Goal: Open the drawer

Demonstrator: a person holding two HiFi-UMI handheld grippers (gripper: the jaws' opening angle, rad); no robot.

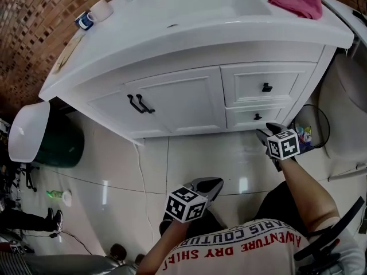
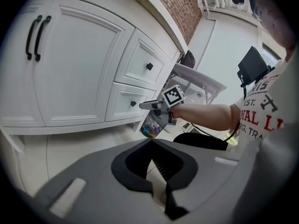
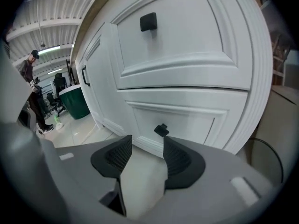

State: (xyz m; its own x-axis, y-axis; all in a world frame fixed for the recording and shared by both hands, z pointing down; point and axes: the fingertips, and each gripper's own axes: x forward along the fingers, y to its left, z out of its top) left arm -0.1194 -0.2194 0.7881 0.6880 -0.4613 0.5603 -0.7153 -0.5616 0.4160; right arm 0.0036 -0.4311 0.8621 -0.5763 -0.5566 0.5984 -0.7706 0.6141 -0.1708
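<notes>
The white vanity [image 1: 189, 36] has two closed drawers on its right side, an upper drawer [image 1: 252, 83] and a lower drawer [image 1: 243, 118], each with a small black knob. My right gripper [image 1: 265, 132] stands open just in front of the lower drawer, low near the floor. In the right gripper view the lower knob [image 3: 161, 129] sits just beyond the right gripper [image 3: 147, 143], slightly right of the gap, and nothing is between the pads. My left gripper [image 1: 215, 183] hangs back over the tiled floor, shut and empty [image 2: 150, 143]. From the left gripper view the right gripper [image 2: 142, 105] is seen close to the lower knob [image 2: 133, 103].
Two cabinet doors with black bar handles [image 1: 140, 103] lie left of the drawers. A pink cloth [image 1: 298, 4] and a cup [image 1: 100, 9] rest on the counter. A green bin [image 1: 57, 145] stands left, a colourful bag [image 1: 304, 136] right of the vanity, a cable [image 1: 139, 165] across the floor.
</notes>
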